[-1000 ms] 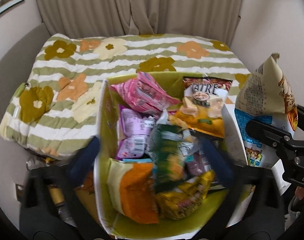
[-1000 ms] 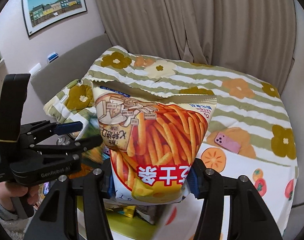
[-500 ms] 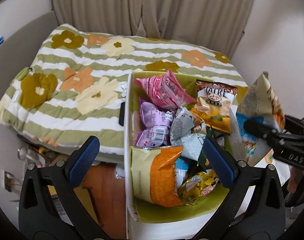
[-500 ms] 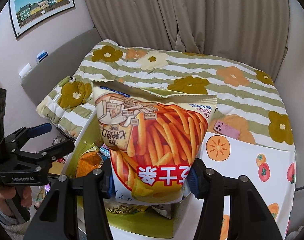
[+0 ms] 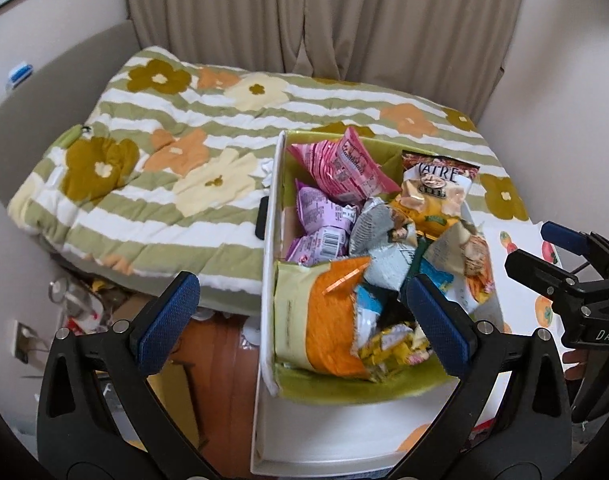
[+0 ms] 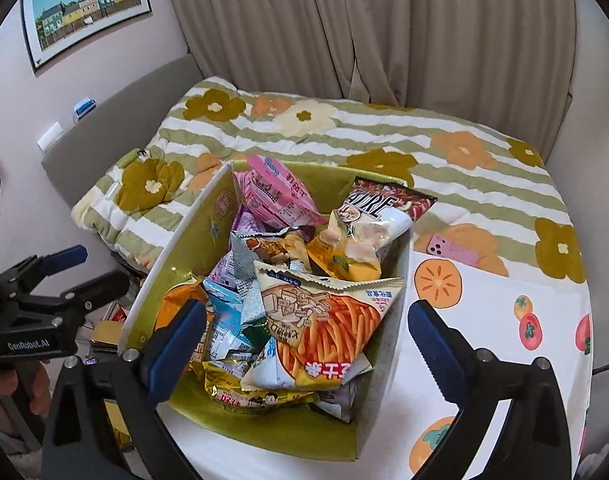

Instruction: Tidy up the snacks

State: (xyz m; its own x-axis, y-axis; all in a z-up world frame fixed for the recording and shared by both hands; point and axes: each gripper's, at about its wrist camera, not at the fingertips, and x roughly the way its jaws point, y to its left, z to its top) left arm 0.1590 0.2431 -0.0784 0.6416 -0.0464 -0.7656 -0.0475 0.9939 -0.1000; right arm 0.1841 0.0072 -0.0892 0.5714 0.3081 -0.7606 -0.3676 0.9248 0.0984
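A white box with a green lining (image 6: 388, 280) (image 5: 270, 240) stands on the table, full of several snack bags. The fries snack bag (image 6: 324, 320) (image 5: 468, 256) lies on top of the pile at the box's near right side. My right gripper (image 6: 304, 336) hangs just above it, jaws opening wide, and the bag sits between them untouched. A pink bag (image 6: 276, 196), a yellow-and-brown bag (image 6: 368, 232) and an orange bag (image 5: 324, 320) also lie in the box. My left gripper (image 5: 304, 312) is open and empty over the box's left wall.
The table carries a white cloth with orange fruit prints (image 6: 504, 320). Behind it is a bed with a striped flower quilt (image 5: 184, 152); a pink phone (image 6: 450, 250) lies on the quilt. Floor clutter (image 5: 84, 304) shows left of the box. Curtains (image 6: 364, 28) hang behind.
My right gripper opened and the fries bag dropped onto the pile in the box. The left gripper drew away to the left, from over the box's middle to its left wall.
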